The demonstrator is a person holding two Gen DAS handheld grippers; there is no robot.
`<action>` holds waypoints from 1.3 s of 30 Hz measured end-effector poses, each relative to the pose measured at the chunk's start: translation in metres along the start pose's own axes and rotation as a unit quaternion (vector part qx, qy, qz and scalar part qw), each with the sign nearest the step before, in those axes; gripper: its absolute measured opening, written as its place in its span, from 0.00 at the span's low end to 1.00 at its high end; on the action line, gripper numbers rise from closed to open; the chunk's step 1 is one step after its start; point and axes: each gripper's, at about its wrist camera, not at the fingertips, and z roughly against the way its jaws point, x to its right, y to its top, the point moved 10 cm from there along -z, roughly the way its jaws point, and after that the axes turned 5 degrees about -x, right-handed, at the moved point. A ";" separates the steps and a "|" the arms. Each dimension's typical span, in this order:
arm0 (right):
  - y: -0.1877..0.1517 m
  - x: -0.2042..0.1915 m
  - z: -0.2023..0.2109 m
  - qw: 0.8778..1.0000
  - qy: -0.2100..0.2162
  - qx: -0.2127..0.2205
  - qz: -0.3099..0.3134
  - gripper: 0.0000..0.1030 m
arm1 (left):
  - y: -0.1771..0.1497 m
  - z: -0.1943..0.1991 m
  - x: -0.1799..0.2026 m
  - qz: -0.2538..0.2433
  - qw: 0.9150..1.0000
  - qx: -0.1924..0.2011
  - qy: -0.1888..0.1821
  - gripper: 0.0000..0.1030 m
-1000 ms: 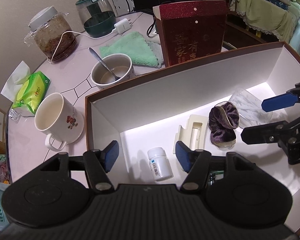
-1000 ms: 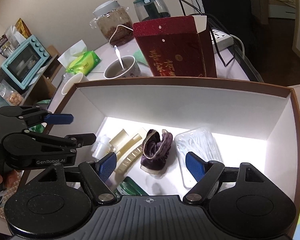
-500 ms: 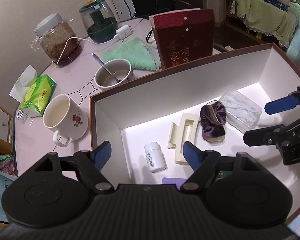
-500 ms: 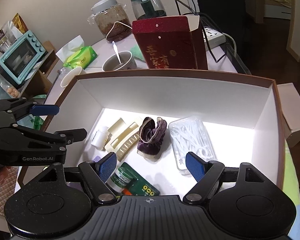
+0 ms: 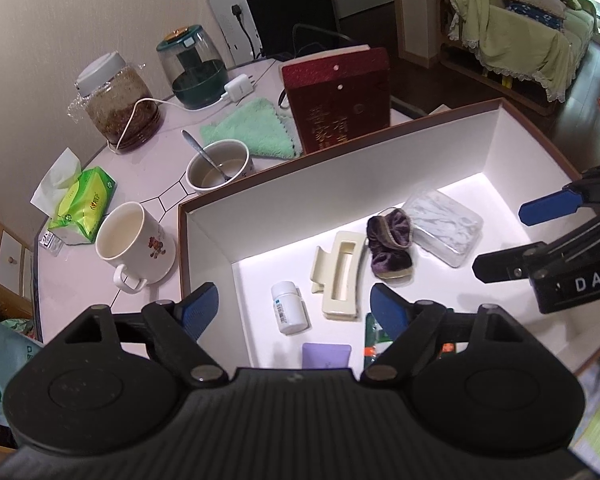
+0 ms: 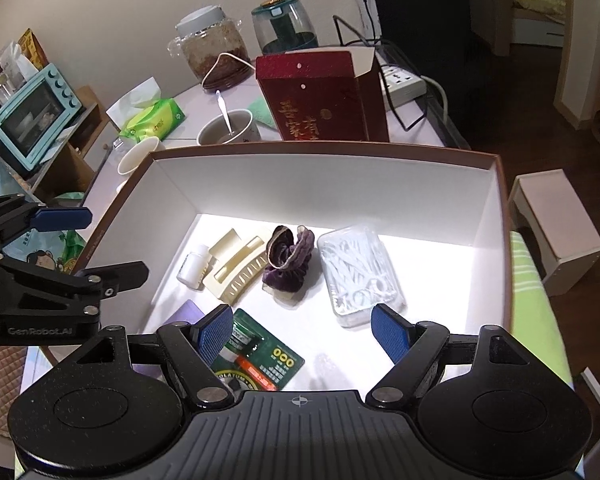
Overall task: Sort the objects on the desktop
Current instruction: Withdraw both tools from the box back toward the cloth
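Both jaws apart, nothing held: left gripper [image 5: 294, 306] and right gripper [image 6: 306, 330] at lower frame above white box [image 6: 496, 216]. Inside, frame centre: pill bottle [image 5: 288, 307], hair clip [image 5: 338, 278], scrunchie [image 6: 290, 260], swab case [image 6: 360, 276]. Probably gathered there for sorting.

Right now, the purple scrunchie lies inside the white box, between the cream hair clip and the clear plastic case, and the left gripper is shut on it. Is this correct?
Not quite. The left gripper is open and holds nothing. The rest stands: the purple scrunchie lies in the white box, between the cream hair clip and the clear plastic case. The left wrist view shows the jaws apart.
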 end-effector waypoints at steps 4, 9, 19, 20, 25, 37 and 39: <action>-0.006 0.000 0.019 1.000 0.001 0.018 0.003 0.77 | -0.007 0.017 0.005 0.000 1.000 0.008 -0.001 0.79; -0.015 -0.003 0.055 0.998 0.013 0.055 0.003 0.77 | -0.019 0.043 0.009 0.004 1.000 0.026 -0.003 0.80; -0.058 -0.007 0.130 0.993 0.018 0.120 0.011 0.77 | -0.069 0.104 0.013 0.031 0.997 0.070 -0.029 0.80; -0.064 -0.007 0.135 0.992 0.016 0.123 0.011 0.77 | -0.076 0.108 0.014 0.032 0.996 0.073 -0.033 0.80; -0.097 -0.008 0.155 0.992 0.015 0.129 0.010 0.77 | -0.110 0.118 0.024 0.027 0.996 0.071 -0.049 0.80; -0.218 -0.034 0.097 0.996 0.069 -0.018 -0.059 0.76 | -0.194 0.091 0.040 0.067 0.994 0.005 -0.085 0.80; -0.235 -0.042 0.084 0.993 0.079 -0.043 -0.075 0.76 | -0.205 0.087 0.043 0.069 0.994 -0.004 -0.087 0.80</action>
